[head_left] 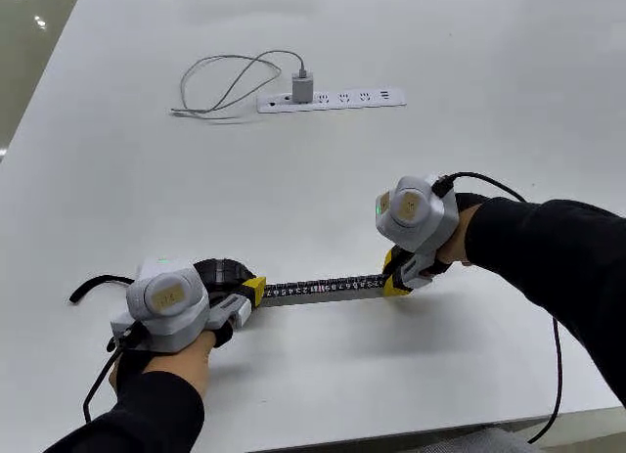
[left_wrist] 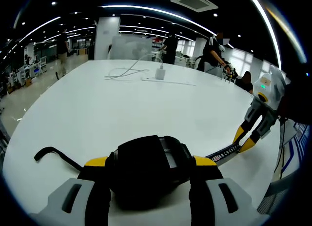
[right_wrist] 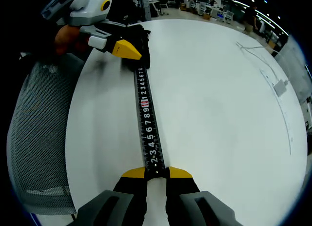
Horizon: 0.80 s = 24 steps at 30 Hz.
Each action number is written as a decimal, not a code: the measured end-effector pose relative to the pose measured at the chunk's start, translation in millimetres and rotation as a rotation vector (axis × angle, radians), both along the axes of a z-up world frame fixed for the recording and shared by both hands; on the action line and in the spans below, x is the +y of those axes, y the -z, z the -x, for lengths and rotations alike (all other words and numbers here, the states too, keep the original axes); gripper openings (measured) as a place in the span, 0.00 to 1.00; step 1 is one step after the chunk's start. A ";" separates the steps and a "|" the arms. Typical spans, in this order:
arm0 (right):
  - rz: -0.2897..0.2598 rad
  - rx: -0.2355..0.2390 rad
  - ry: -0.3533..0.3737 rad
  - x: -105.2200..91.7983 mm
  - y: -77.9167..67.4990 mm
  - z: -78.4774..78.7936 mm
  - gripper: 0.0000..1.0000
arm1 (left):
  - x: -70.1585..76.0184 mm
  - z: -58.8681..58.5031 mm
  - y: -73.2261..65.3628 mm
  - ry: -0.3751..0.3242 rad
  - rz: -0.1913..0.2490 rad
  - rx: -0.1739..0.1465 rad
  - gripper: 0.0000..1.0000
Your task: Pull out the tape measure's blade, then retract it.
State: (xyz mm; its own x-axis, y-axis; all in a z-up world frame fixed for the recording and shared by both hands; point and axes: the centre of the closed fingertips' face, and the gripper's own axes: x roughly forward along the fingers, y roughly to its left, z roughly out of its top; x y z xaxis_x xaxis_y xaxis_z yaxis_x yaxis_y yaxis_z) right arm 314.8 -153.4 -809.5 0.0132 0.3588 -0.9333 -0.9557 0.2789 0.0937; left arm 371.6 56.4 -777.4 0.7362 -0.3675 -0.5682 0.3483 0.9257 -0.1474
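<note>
A black tape measure case (head_left: 223,274) lies on the white table (head_left: 323,189) at the lower left, its wrist strap (head_left: 98,284) trailing left. My left gripper (head_left: 245,298) is shut on the case (left_wrist: 148,170), yellow-tipped jaws on both sides. The dark blade (head_left: 323,288) with white numbers runs flat to the right along the table. My right gripper (head_left: 396,280) is shut on the blade's end; the blade (right_wrist: 147,123) stretches from its jaws to the case (right_wrist: 139,40), showing marks to roughly sixteen. The right gripper (left_wrist: 246,140) appears at the right of the left gripper view.
A white power strip (head_left: 333,99) with a plugged-in charger (head_left: 302,86) and a looped grey cable (head_left: 230,81) lies at the table's far middle. A mesh chair back (right_wrist: 39,138) stands near the table's front edge. People stand in the background beyond the table (left_wrist: 209,52).
</note>
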 end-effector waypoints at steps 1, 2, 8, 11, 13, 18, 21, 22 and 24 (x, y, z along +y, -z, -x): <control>-0.001 0.000 0.000 0.5 -0.1 -0.1 0.10 | 0.0 0.2 0.0 0.002 -0.001 0.001 0.61; -0.001 0.001 0.000 0.9 -0.2 -0.3 0.10 | -0.2 0.4 0.1 0.004 -0.003 0.001 0.61; 0.001 0.001 -0.006 3.8 -0.6 -1.7 0.10 | -0.2 0.4 -0.1 0.007 -0.006 0.000 0.61; 0.004 0.004 0.002 4.9 -0.6 -1.6 0.10 | 0.0 0.3 -0.2 0.006 -0.003 -0.002 0.61; 0.014 0.003 0.001 5.7 -0.1 -1.9 0.10 | -0.3 0.9 -0.3 0.007 -0.004 -0.003 0.61; 0.037 0.004 -0.006 6.7 -0.1 -2.4 0.10 | -0.7 0.4 -0.1 0.005 -0.004 -0.001 0.61; 0.022 0.027 0.032 7.4 -0.3 -3.3 0.10 | -0.6 0.7 -0.1 0.007 0.001 0.003 0.61; 0.026 0.025 0.038 7.9 0.0 -3.2 0.10 | -0.6 0.5 0.1 0.007 0.003 0.004 0.61; 0.039 0.012 0.014 9.1 0.6 -2.9 0.10 | -0.7 0.7 0.2 0.009 0.003 0.005 0.61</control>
State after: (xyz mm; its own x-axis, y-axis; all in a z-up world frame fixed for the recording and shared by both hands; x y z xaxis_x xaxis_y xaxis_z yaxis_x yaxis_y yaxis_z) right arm 317.7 -144.3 -810.1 0.0072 0.3216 -0.9468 -0.9505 0.2963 0.0934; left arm 370.9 55.7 -777.6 0.7301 -0.3755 -0.5709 0.3556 0.9222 -0.1518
